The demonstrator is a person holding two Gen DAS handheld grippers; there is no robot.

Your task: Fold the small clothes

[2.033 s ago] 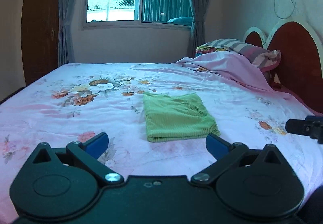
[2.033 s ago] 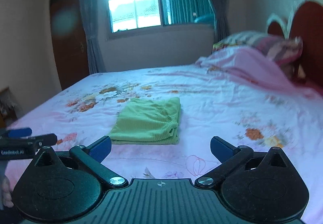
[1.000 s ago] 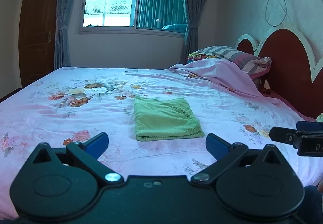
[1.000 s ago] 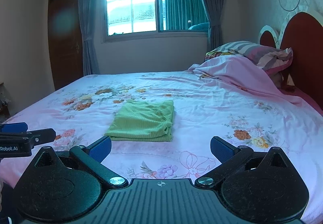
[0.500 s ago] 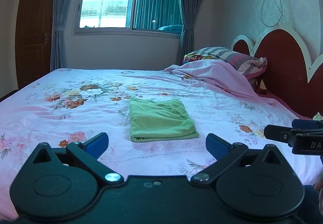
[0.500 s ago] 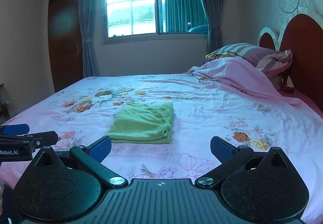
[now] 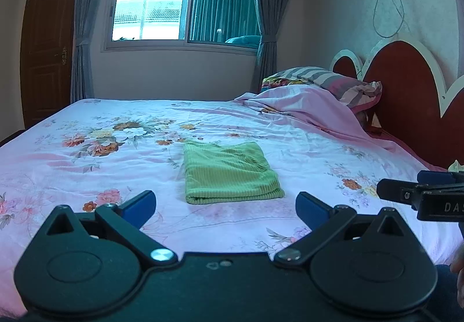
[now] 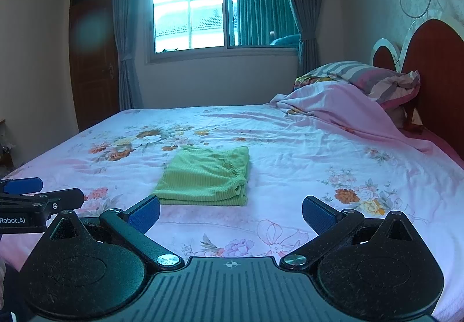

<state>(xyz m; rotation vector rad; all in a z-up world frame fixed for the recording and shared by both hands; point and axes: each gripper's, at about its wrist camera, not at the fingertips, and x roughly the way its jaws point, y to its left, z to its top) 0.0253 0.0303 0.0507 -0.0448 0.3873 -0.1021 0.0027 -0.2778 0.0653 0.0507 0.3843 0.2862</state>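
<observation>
The green garment (image 7: 229, 174) lies folded into a compact rectangle near the middle of the bed (image 7: 87, 165), on the floral sheet, its thick folded edge facing the near side. In the right wrist view the stacked layers show at its right edge, slightly uneven. The left tongs (image 7: 225, 203) and right tongs (image 8: 231, 213) are both released, empty, held above the near part of the bed and apart from the cloth. A heaped pink blanket (image 7: 304, 107) and striped pillow (image 7: 327, 79) lie far right by the red headboard (image 7: 406, 84).

Assessment: the fold appears complete or nearly so. Any remaining touch should be a light press along the right edge to align the layers, without dragging the sheet beneath.
</observation>
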